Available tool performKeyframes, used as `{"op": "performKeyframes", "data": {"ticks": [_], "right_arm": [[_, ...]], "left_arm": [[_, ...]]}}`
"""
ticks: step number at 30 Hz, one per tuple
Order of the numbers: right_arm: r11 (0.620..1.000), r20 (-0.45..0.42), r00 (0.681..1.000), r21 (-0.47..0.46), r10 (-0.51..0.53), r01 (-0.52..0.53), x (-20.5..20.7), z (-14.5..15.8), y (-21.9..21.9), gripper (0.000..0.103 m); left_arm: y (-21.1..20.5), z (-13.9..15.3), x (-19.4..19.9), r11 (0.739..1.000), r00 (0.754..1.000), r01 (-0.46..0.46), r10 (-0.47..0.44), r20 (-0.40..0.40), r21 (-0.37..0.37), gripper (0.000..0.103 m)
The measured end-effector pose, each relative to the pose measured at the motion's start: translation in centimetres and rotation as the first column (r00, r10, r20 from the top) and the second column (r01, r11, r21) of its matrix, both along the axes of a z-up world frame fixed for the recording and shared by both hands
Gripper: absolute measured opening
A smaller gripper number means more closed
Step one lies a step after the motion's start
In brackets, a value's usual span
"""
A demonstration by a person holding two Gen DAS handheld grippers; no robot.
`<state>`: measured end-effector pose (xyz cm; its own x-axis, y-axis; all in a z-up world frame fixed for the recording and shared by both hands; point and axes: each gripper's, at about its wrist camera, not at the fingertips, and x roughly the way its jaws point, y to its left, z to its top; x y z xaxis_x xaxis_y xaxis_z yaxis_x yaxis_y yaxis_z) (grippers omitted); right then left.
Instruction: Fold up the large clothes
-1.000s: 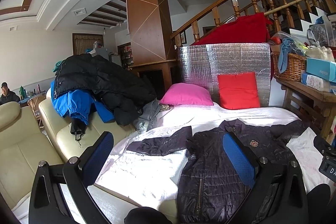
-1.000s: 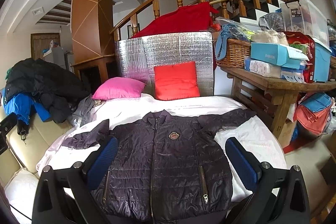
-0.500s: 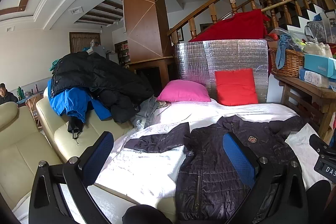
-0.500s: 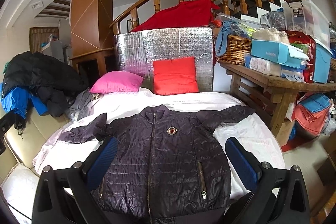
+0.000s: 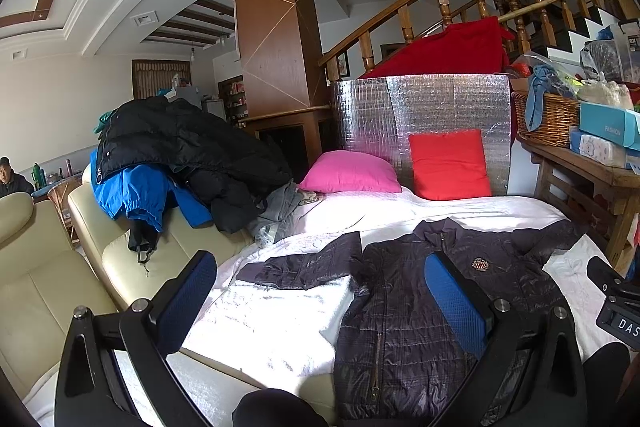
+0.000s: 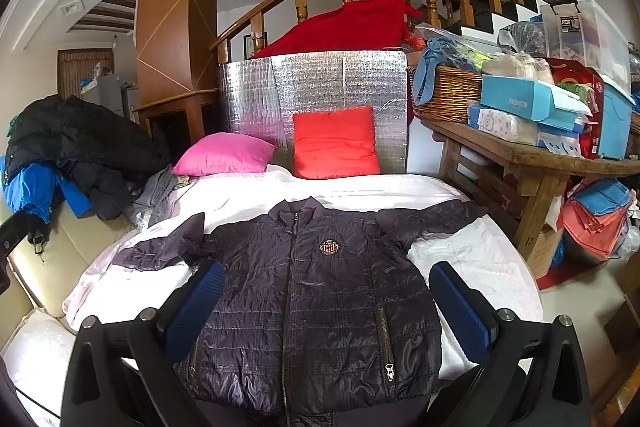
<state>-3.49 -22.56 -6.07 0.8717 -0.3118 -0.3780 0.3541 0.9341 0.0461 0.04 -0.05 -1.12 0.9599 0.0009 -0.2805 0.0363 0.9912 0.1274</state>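
Observation:
A dark quilted jacket [image 6: 320, 291] lies flat, front up and zipped, on a white-covered bed [image 6: 472, 259], sleeves spread to both sides. It also shows in the left wrist view [image 5: 420, 307]. My right gripper [image 6: 326, 301] is open and empty, above the jacket's lower half near the hem. My left gripper [image 5: 320, 297] is open and empty, above the bed near the jacket's left side and its left sleeve [image 5: 304, 267].
A pink pillow [image 6: 224, 155] and a red pillow [image 6: 336, 143] lean at the bed's far end against a silver foil panel [image 6: 312, 91]. Coats are piled [image 5: 168, 155] on a cream sofa [image 5: 48, 291] at left. A cluttered wooden table [image 6: 532, 155] stands at right.
Both grippers have shifted slightly, so the jacket sits a little lower and nearer in both views. Both stay open and empty. The jacket has not moved.

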Motion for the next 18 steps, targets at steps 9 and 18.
{"op": "performKeyframes", "data": {"ticks": [9,18], "right_arm": [[1.000,-0.003,1.000,0.002,0.001,-0.001,0.11,-0.12,0.04,0.103],[1.000,-0.008,1.000,0.004,0.000,0.000,0.13,-0.45,0.01,0.103]], "left_arm": [[0.20,-0.21,-0.02,1.000,1.000,0.000,0.000,-0.004,-0.002,0.103],[0.21,-0.37,0.15,1.000,1.000,-0.002,0.002,-0.009,-0.003,0.103]]}}
